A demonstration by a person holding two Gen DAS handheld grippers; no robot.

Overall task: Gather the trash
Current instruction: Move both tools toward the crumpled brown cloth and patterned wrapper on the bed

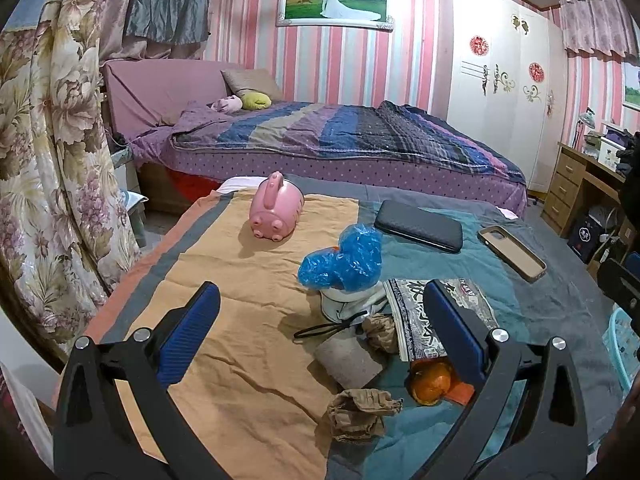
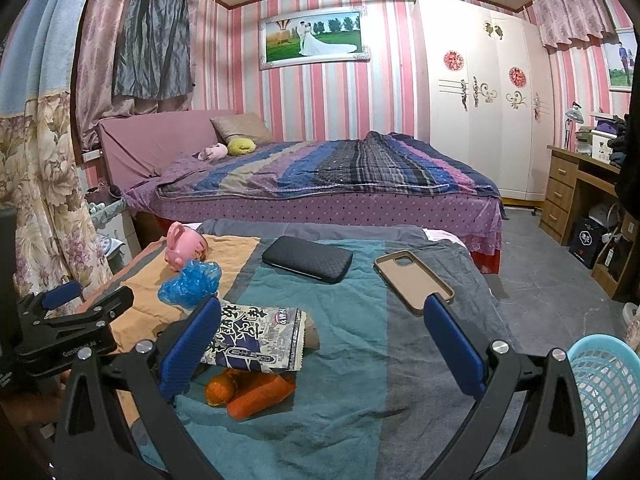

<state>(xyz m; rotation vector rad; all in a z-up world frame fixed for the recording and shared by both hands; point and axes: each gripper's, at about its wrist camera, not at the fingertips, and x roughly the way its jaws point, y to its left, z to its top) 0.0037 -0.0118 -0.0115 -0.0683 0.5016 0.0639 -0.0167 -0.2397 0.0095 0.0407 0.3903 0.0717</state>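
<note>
Both tools wide, empty. Left view alone shows crumpled brown paper (image 1: pixel 362 414); right view, blue basket (image 2: pixel 604 396).

Pink pig toy (image 1: pixel 276 210), crumpled blue plastic bag (image 1: pixel 342 260), black-and-white patterned packet (image 2: pixel 256 338), turquoise basket (image 2: pixel 604 396).

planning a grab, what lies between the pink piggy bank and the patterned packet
The crumpled blue plastic bag lies between the pink piggy bank and the patterned packet; the left wrist view shows it best.
</note>
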